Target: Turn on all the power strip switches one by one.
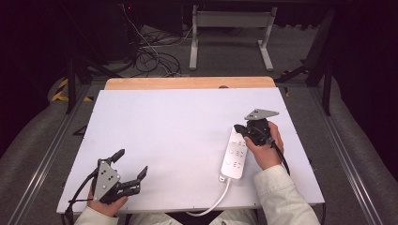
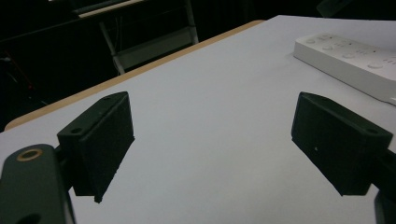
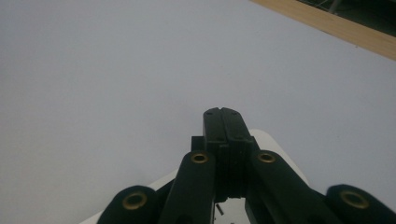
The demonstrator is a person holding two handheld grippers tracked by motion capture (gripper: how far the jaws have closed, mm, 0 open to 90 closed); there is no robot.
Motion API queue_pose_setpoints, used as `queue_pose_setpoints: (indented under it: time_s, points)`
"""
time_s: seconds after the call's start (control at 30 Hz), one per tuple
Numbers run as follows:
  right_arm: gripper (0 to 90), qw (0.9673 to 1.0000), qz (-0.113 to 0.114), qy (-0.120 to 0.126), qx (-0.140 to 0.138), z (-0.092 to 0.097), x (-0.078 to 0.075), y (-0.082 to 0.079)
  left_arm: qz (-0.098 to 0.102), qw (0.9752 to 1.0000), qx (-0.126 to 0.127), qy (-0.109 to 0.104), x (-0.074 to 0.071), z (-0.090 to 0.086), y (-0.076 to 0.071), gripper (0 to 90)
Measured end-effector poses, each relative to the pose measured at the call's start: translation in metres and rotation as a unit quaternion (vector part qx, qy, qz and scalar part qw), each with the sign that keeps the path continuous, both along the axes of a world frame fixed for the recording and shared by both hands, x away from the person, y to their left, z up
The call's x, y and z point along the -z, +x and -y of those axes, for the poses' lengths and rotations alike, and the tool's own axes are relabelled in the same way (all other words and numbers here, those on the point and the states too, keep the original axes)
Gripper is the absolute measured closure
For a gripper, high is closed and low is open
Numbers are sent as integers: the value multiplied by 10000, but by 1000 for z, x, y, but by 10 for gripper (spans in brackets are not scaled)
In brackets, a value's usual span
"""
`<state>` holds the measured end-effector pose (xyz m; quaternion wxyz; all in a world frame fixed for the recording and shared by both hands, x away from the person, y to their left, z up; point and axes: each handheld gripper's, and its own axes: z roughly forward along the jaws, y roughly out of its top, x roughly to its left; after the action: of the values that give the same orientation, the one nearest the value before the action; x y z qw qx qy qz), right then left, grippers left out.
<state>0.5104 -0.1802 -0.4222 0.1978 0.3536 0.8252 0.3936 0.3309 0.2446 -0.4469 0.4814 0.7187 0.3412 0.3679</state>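
Item: white power strip point(image 1: 235, 152), flat on the white table point(image 1: 164, 140), right of centre, toward the near edge. We read its long axis as running near to far, leaning slightly right at the far end; its cord point(image 1: 217, 203) leaves the near end and drops over the table's near edge.

Right gripper point(image 1: 240, 128): jaws clenched together, empty, tips over the strip's far end. We judge closed tips suit pressing a switch.

Left gripper point(image 1: 132, 165): jaws released, spread wide, empty, parked near the left near corner, well apart from the strip, presumably kept clear.
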Motion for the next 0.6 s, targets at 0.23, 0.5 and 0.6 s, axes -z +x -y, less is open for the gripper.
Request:
queue_pose_setpoints:
  time_s: [0.23, 0.5, 0.6]
  points:
    - [900, 9998, -39, 16, 211, 2, 8, 12, -14, 10000, -3, -4, 0, 0, 1, 134]
    - [900, 9998, -12, -56, 216, 2, 16, 20, -12, 10000, -1, 5, 0, -1, 0, 134]
    - [900, 9998, -65, -74, 199, 2, 20, 23, -14, 10000, 5, 15, 0, -1, 1, 134]
